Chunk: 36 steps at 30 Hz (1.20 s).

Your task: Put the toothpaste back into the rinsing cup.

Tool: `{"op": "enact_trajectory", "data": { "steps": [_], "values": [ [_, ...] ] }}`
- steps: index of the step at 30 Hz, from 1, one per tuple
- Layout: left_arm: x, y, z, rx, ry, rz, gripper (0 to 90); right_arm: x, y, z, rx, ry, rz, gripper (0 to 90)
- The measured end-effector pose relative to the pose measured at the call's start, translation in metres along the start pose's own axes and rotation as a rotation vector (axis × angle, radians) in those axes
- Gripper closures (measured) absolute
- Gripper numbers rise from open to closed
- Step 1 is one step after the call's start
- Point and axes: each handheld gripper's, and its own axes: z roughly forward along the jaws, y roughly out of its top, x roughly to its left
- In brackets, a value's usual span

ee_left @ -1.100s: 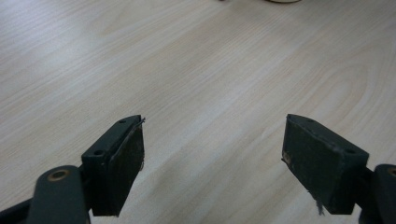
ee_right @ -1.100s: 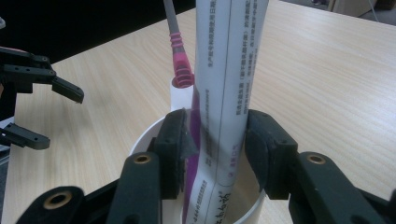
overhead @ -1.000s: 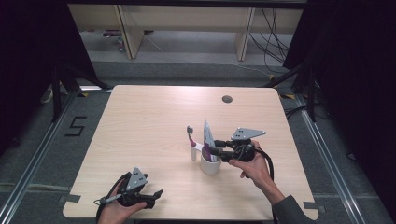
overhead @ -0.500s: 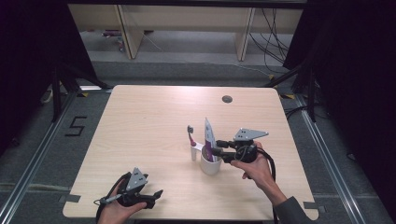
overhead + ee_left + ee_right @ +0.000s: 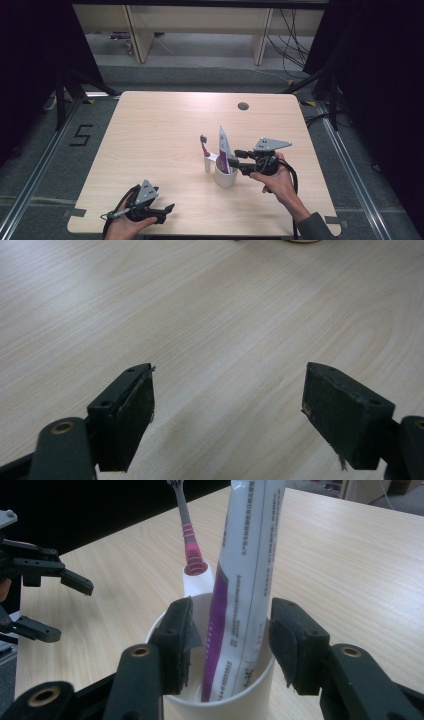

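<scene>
A: Nearest the person, at about seven o'clock on the table [image 5: 165,125], the left gripper [image 5: 167,208] lies low over the wood in the left hand [image 5: 122,227]. What do its jaws show?

B: In the left gripper view they stand wide apart, with bare wood grain between the pads [image 5: 135,415] and nothing in them.

A: And the right gripper [image 5: 235,161]?

B: It sits at roughly five o'clock from the table's middle, held level in the right hand [image 5: 277,182] and pointing toward nine o'clock. Its jaws have just been opening. In the right gripper view the toothpaste tube [image 5: 247,580] stands between them, and a gap shows on each side, so the pads [image 5: 295,645] flank the tube without pressing on it.

A: Where does the tube rest?

B: Its lower end is inside the white cup [image 5: 226,176], just at the gripper's tips. It stands nearly upright, leaning slightly toward eleven o'clock.

A: Anything beyond the cup?

B: Just beside it, on its ten o'clock side, a small white holder [image 5: 208,162] carries a toothbrush [image 5: 203,145] with a pink and grey handle, head up. Farther off, near the table's far edge at one o'clock, there is a round cable hole [image 5: 243,106].
</scene>
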Motion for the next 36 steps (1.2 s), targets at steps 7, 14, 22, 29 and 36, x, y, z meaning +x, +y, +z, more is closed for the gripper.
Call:
{"op": "enact_trajectory", "data": {
  "steps": [7,14,22,29,36],
  "values": [
    [0.0,0.0,0.0,-0.001,0.001,0.001,20.6,-0.003,-0.003,-0.011,0.001,-0.007,0.014,51.2],
    [0.0,0.0,0.0,-0.001,0.002,0.003,20.6,-0.007,-0.008,-0.021,-0.014,-0.032,0.026,47.3],
    [0.0,0.0,0.0,-0.001,0.003,0.003,20.6,-0.013,-0.015,-0.034,-0.016,-0.06,0.046,42.9],
    [0.0,0.0,-0.001,-0.001,0.006,0.004,20.6,-0.015,-0.023,-0.044,-0.015,-0.077,0.097,38.7],
    [0.001,0.001,-0.001,-0.006,0.012,-0.001,20.6,-0.018,-0.032,-0.055,-0.021,-0.097,0.107,36.1]
  ]
}}
